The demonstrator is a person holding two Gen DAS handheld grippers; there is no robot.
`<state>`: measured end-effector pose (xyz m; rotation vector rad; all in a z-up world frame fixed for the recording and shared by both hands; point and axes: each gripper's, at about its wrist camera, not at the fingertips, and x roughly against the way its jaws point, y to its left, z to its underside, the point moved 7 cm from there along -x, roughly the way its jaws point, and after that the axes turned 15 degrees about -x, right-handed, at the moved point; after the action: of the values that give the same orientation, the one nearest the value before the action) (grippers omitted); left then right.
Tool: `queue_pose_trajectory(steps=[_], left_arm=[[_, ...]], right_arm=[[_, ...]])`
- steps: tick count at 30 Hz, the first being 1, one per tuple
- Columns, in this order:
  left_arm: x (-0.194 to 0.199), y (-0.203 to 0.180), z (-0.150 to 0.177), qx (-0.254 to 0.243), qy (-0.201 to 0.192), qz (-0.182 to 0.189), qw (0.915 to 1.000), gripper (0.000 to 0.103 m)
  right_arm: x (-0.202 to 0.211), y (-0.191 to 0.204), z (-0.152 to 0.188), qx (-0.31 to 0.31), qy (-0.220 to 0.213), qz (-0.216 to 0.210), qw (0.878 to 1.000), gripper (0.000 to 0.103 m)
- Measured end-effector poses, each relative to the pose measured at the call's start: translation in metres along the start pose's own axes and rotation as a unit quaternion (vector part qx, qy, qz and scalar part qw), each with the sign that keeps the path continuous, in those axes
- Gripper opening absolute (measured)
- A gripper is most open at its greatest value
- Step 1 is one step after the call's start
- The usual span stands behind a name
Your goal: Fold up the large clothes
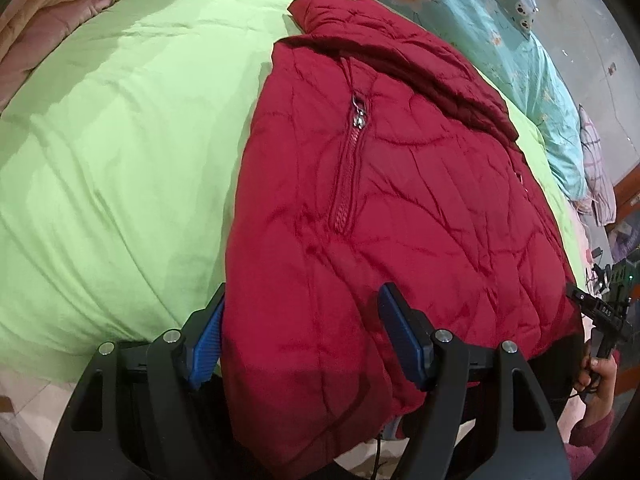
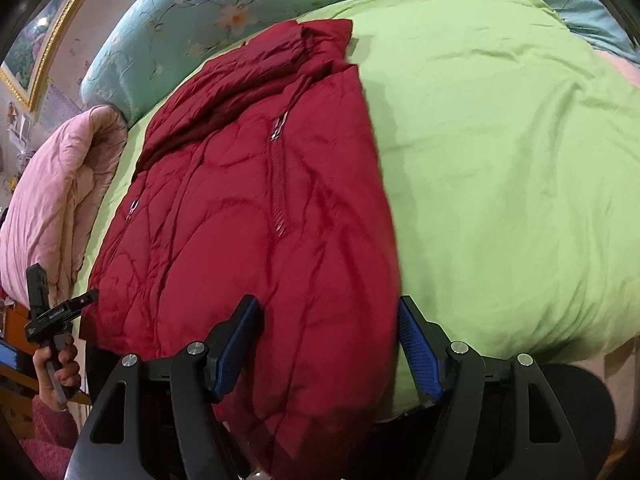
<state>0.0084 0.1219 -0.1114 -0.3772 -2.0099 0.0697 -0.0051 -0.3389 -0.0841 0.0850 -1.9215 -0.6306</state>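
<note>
A dark red quilted jacket lies folded lengthwise on a light green bedcover, its collar at the far end and a pocket zip on top. It also shows in the right wrist view. My left gripper is open, its blue pads either side of the jacket's near left hem corner. My right gripper is open around the near right hem corner. The hem hangs over the bed's front edge. Each gripper appears small at the edge of the other's view.
A pink quilt lies bunched at one side of the bed. A turquoise floral duvet runs along the far side. The green cover spreads wide beside the jacket. A framed picture hangs on the wall.
</note>
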Motion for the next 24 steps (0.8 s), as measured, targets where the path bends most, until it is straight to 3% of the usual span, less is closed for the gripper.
queue_pose_trajectory(steps=[9, 14, 19, 21, 22, 24], left_arm=[[0.003, -0.008, 0.021, -0.016, 0.012, 0.018, 0.9996, 0.072], [0.000, -0.010, 0.024, -0.007, 0.010, 0.033, 0.9994, 0.072], [-0.001, -0.015, 0.025, -0.007, 0.003, 0.040, 0.9992, 0.072], [-0.002, -0.017, 0.026, -0.016, -0.001, 0.033, 0.9993, 0.063], [-0.002, -0.017, 0.025, -0.021, -0.001, 0.029, 0.9994, 0.051], [-0.002, -0.019, 0.024, -0.029, -0.004, 0.027, 0.9992, 0.040]], right_arm=[[0.001, 0.007, 0.021, -0.007, 0.027, -0.038, 0.999, 0.073], [-0.001, 0.009, 0.029, 0.006, 0.033, -0.034, 0.999, 0.073], [-0.001, 0.013, 0.033, 0.022, 0.027, -0.031, 0.999, 0.062], [0.000, 0.015, 0.033, 0.026, 0.025, -0.033, 0.999, 0.055], [-0.001, 0.016, 0.034, 0.027, 0.024, -0.032, 0.999, 0.052], [0.000, 0.018, 0.034, 0.032, 0.021, -0.034, 0.999, 0.045]])
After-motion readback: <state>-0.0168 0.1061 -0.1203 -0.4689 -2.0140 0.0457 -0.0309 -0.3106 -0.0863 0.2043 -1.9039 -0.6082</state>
